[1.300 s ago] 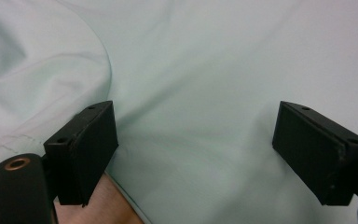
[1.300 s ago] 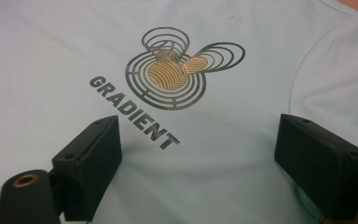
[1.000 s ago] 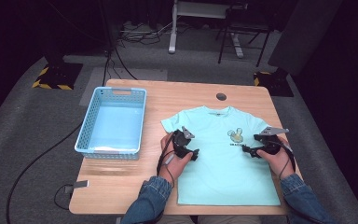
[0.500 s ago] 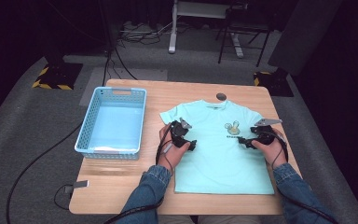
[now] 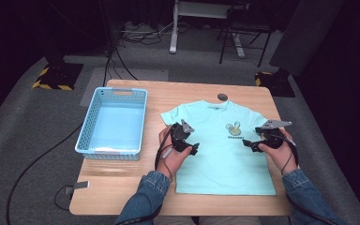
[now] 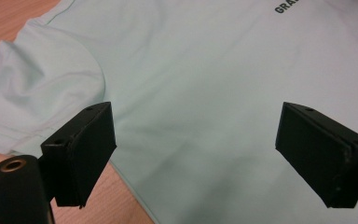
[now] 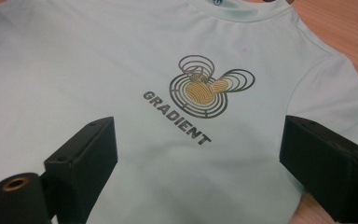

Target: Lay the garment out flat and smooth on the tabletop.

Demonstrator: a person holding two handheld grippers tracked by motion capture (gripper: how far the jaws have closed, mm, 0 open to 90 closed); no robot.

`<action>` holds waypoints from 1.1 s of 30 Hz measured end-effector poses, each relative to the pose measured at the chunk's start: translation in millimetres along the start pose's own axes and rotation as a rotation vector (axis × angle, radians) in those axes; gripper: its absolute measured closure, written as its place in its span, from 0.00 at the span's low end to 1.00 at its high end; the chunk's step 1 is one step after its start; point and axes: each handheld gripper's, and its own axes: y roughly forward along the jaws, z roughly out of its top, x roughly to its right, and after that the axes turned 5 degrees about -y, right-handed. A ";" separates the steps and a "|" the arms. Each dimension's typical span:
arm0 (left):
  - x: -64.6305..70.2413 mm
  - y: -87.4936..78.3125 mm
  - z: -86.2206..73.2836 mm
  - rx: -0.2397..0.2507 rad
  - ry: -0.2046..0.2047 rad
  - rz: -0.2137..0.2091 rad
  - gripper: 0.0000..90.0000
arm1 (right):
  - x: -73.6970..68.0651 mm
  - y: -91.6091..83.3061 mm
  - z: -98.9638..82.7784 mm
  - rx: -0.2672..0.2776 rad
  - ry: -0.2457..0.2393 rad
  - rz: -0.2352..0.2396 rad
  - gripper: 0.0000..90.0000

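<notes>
A dark room with grey carpet surrounds my wooden bench (image 5: 122,187), and black cables run across the floor behind it. From the high view, a pale mint T-shirt (image 5: 225,164) lies flat, front up, on the right half of the bench, its collar towards the far edge. A light blue basket (image 5: 85,140) sits to its left, apart from the shirt. A small dark round thing (image 5: 222,97) rests just beyond the collar. My left gripper (image 5: 193,149) hangs over the shirt's left side below the sleeve, and my right gripper (image 5: 248,144) hangs over the right side, beside the printed logo (image 5: 235,128).

In the left gripper view, my left gripper (image 6: 196,154) has its jaws spread wide with nothing between them, the shirt's body and a rumpled sleeve (image 6: 42,88) below.

In the right gripper view, my right gripper (image 7: 198,163) is likewise wide apart and empty, over the chest; the logo (image 7: 205,88) of ringed circles stands above the word GRADIENT, with bare bench (image 7: 345,28) past the shoulder.
</notes>
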 end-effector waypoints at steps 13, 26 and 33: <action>8.3 -45.1 -20.7 0.007 0.018 0.013 0.13 | -13.4 -46.2 -11.3 0.003 -0.029 0.020 0.12; 11.5 -80.6 -73.2 -0.031 0.020 0.042 0.12 | -20.2 -78.6 -75.4 -0.053 0.035 0.008 0.10; 1.7 -81.9 -112.5 -0.097 -0.021 0.051 0.11 | -17.5 -82.2 -117.8 -0.112 0.091 -0.008 0.07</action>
